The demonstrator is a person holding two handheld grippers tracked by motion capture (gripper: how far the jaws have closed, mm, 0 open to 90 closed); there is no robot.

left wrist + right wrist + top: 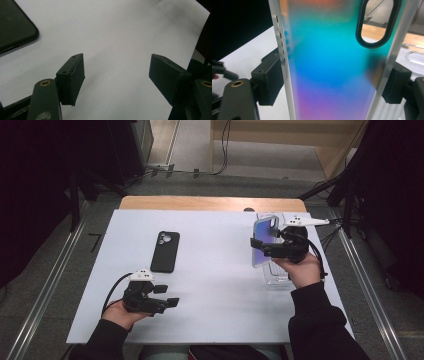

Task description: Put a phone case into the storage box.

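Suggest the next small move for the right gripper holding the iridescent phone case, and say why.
Probably carry the iridescent case leftward toward the black phone. The right gripper already clamps the case by its side edges and holds it upright above the white table, while the phone lies flat and bare, some way to the left. The left gripper waits open near the phone.

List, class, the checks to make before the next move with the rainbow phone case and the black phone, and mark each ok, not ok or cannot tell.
1. Right gripper clamps the rainbow phone case by both edges: ok.
2. Case lifted off the table: ok.
3. Left gripper open, nothing between the jaws: ok.
4. Black phone lies flat, untouched: ok.
5. Clear case under the right hand stays undisturbed: cannot tell.
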